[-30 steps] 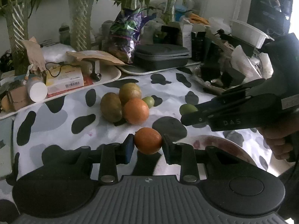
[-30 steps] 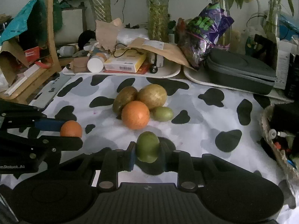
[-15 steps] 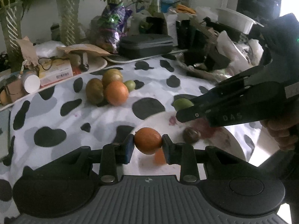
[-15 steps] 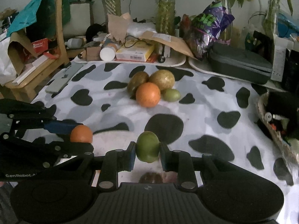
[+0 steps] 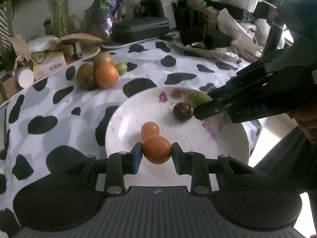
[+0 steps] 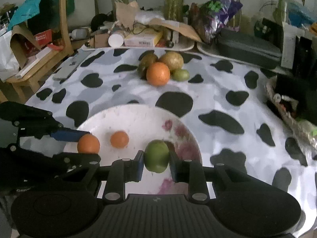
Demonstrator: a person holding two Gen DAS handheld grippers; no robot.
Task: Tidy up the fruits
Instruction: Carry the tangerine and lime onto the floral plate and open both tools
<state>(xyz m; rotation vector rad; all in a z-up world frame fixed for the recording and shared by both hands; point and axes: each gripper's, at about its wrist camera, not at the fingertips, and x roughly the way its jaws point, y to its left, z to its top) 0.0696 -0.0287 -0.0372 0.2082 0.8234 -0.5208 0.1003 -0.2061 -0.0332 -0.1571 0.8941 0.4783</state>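
My left gripper (image 5: 156,154) is shut on a small orange fruit (image 5: 157,147) and holds it over the near part of a white flowered plate (image 5: 126,123). A second small orange fruit (image 5: 150,130) and a dark brown fruit (image 5: 182,111) lie on that plate. My right gripper (image 6: 156,158) is shut on a green fruit (image 6: 156,154) above the plate (image 6: 138,119), to the right of the left gripper (image 6: 87,145). Farther back on the spotted cloth sits a pile: a big orange (image 6: 158,73), two brown-green fruits (image 6: 172,59) and a small green fruit (image 6: 180,75).
A phone (image 6: 68,69) lies at the cloth's left edge beside a wooden stool (image 6: 35,63). Cluttered trays (image 6: 138,46), a black case (image 6: 247,47) and plant vases line the back. A basket of odds and ends (image 6: 285,107) stands at the right.
Both grippers have carried their fruit away from the pile and now hang over the white plate. The plate, with its small orange and dark fruit, has come into view.
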